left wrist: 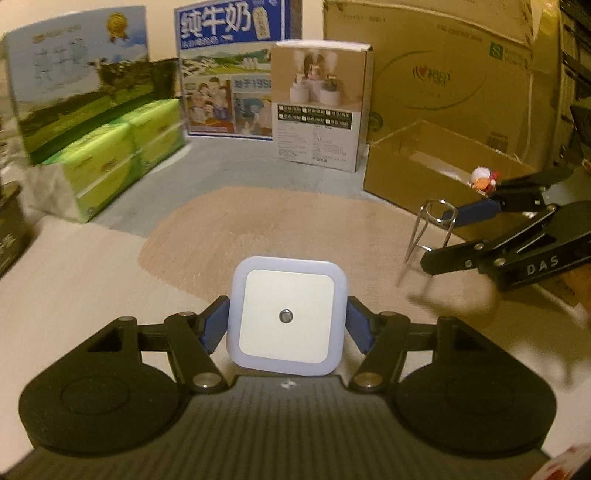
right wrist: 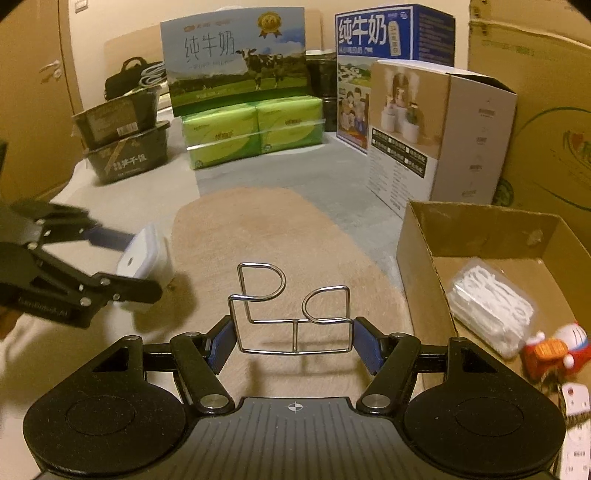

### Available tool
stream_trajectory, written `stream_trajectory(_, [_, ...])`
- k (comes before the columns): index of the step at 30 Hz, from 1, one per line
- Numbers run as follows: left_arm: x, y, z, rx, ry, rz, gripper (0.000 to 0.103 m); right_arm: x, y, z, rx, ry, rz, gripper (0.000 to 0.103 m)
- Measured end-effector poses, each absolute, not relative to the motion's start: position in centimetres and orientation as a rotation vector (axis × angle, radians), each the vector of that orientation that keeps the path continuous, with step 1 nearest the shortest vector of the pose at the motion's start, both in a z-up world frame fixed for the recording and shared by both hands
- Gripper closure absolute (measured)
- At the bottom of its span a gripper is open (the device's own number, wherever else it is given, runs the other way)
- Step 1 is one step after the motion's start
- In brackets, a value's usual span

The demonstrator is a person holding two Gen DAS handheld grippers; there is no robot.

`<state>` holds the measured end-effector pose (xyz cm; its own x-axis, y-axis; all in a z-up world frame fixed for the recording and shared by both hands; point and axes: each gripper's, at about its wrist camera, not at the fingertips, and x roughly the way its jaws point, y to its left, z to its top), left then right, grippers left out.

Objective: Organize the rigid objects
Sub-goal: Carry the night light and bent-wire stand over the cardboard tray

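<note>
Over on the far left sit two stacked dark tubs [right wrist: 123,147], and next to them a milk carton with a cow on it [right wrist: 236,59] stands behind a pack of green tissue packets [right wrist: 255,129] on the worktop [right wrist: 110,199]. Moving in, the left gripper [left wrist: 286,323] has its blue fingers [left wrist: 214,326] clamped on both sides of a square white night light [left wrist: 286,315], sensor dot facing the camera, and from the right wrist view that same light [right wrist: 146,254] rides clear above the worktop at the left edge of the tan mat [right wrist: 280,229]. Centre stage, the blue milk box [right wrist: 391,33] and a white humidifier box [right wrist: 439,136] stand at the back. Now the right gripper [right wrist: 293,341]: its fingers [right wrist: 223,343] press on the two ends of a bent wire rack [right wrist: 293,314], two loops standing up, held above the mat; the left wrist view catches the rack [left wrist: 430,229] hanging from those fingers in front of the cardboard. On the right, an open cardboard box [right wrist: 417,236] holds a clear bag of white pieces [right wrist: 491,302] and a small red and white toy figure [right wrist: 557,350], with a large carton [right wrist: 535,110] behind it.
</note>
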<state>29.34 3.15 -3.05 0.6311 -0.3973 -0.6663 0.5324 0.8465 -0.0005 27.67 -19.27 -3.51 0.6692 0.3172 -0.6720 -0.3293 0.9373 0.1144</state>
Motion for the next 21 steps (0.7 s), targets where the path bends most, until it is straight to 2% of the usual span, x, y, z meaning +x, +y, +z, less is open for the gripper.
stream_trajectory(21, [14.7, -0.5, 2.9, 0.002, 0.761, -0.301, 0.04, 15.1, -22.6, 2.3, 0.058, 0.701, 0.347, 0.035])
